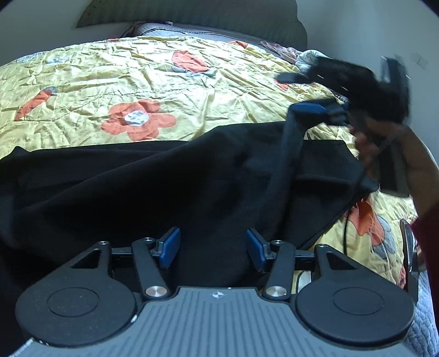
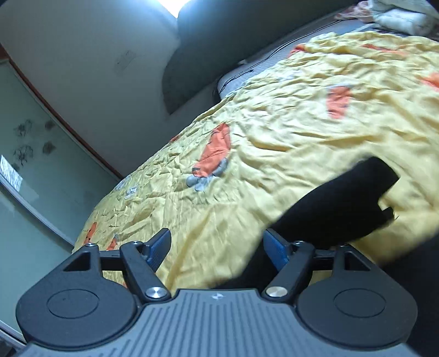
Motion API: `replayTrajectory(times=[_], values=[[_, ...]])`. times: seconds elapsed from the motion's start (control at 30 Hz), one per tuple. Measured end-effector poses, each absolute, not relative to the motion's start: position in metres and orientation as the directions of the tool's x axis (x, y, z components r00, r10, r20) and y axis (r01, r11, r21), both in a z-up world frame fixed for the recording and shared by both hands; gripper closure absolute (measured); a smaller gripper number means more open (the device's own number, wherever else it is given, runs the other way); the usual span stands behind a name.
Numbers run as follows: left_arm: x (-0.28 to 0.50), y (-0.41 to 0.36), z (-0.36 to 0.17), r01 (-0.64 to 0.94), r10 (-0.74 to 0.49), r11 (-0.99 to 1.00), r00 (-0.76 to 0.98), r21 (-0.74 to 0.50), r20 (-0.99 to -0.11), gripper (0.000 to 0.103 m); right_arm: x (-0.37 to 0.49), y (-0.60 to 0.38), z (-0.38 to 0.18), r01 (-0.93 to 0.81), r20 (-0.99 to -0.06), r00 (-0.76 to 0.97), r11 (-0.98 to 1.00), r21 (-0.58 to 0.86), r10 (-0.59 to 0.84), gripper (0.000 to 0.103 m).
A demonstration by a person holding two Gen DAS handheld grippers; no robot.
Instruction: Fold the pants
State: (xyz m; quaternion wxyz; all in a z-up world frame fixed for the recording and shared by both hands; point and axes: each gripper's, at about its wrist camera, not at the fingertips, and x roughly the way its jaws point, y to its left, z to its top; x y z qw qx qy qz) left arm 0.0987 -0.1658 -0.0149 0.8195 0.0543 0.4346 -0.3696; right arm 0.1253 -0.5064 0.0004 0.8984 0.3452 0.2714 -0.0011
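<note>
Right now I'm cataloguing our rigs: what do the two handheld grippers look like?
The left gripper and right gripper match: black linkage arms with silver pivot screws, blue ribbed pads, two round black discs, and a grey ribbed body with a small white logo. A thin dark cable trails near the left one.

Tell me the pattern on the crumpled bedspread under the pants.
Yellow bedspread with orange flowers, white-grey centres; clearest in the left wrist view.

A home bedroom — bed [image 1: 137,68] under floral quilt, padded headboard [image 1: 192,13].
</note>
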Motion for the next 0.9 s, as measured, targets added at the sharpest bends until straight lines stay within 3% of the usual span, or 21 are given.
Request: replayTrajectory(times=[0.2, 0.4, 0.5, 0.63, 0.77, 0.9], values=[[0.103, -0.174, -0.011, 0.647, -0.580, 0.715, 0.339, -0.264, -0.740, 0.043, 0.163, -0.506, -0.010, 0.236, -0.548, 0.830, 0.824, 0.515, 0.105, 0.028], [0.103, -0.174, -0.011, 0.647, -0.596, 0.709, 0.336, -0.281, -0.729, 0.042, 0.085, -0.529, 0.006, 0.245, -0.395, 0.918, 0.741, 0.625, 0.029, 0.025], [0.100, -0.175, -0.007, 0.661, -0.623, 0.690, 0.337, -0.293, -0.706, 0.042, 0.054, -0.546, -0.001, 0.293, -0.397, 0.918, 0.659, 0.692, 0.008, 0.023], [0.089, -0.190, -0.004, 0.720, -0.632, 0.651, 0.337, -0.242, -0.698, 0.042, 0.046, -0.554, -0.031, 0.277, -0.409, 0.901, 0.534, 0.799, 0.143, 0.023], [0.079, -0.207, -0.003, 0.768, -0.627, 0.614, 0.333, -0.184, -0.704, 0.042, 0.055, -0.549, -0.045, 0.338, -0.448, 0.887, 0.508, 0.792, 0.109, 0.023], [0.066, -0.226, -0.001, 0.807, -0.594, 0.589, 0.390, -0.050, -0.704, 0.041, 0.054, -0.549, -0.045, 0.265, -0.357, 0.924, 0.448, 0.854, 0.135, 0.022]])
